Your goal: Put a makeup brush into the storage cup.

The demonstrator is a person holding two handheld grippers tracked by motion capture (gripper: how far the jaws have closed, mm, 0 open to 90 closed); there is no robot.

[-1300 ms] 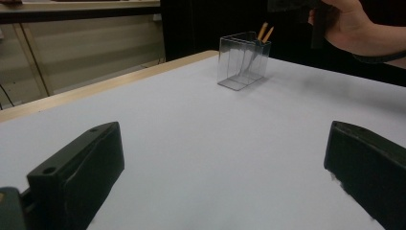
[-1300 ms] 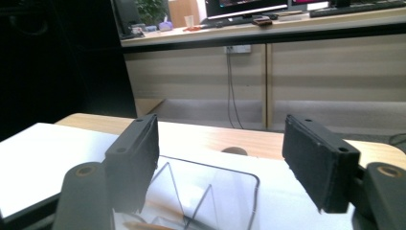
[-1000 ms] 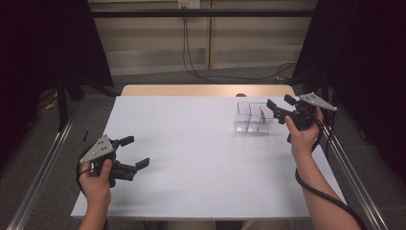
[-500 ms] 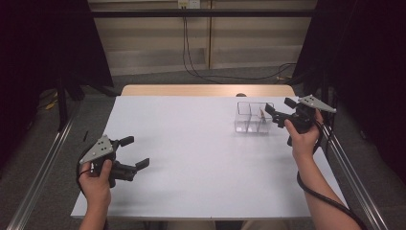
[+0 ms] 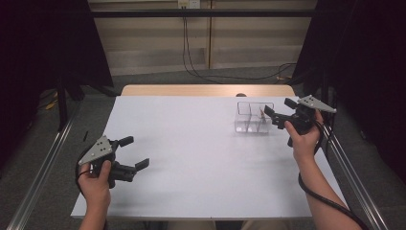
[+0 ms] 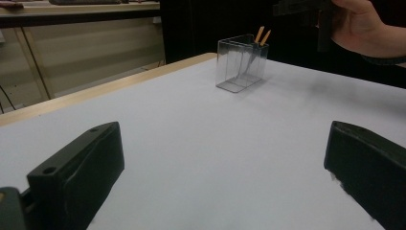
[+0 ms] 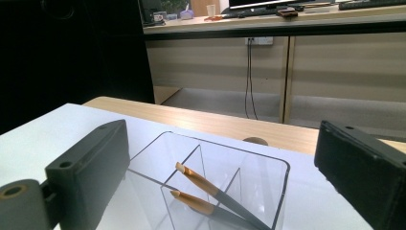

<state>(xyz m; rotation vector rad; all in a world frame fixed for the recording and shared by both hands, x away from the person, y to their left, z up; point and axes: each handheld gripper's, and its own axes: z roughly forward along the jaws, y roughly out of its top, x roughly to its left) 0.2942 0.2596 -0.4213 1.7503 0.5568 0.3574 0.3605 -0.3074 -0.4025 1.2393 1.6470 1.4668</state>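
A clear plastic box [image 5: 253, 117] with inner dividers stands at the table's right rear. A pair of metal tweezers [image 7: 210, 191] with tan tips leans inside one compartment, and the tan tips [image 6: 262, 36] poke above the rim. My right gripper [image 5: 278, 106] hovers just right of the box, over its top [image 7: 282, 167]. Its jaws have just been opening and now stand wide apart, open, with nothing between them [image 7: 222, 139]. My left gripper [image 5: 135, 152] rests near the front left of the table, open and holding nothing [image 6: 225, 139].
The white table top [image 5: 201, 158] lies bare between the two hands. A wooden strip [image 5: 206, 90] runs along its far edge, and metal rails [image 5: 352, 182] flank both sides. A cable trails from each gripper.
The right gripper's jaws stand a little wider than in the earlier frames. Both hands and the box kept their places.
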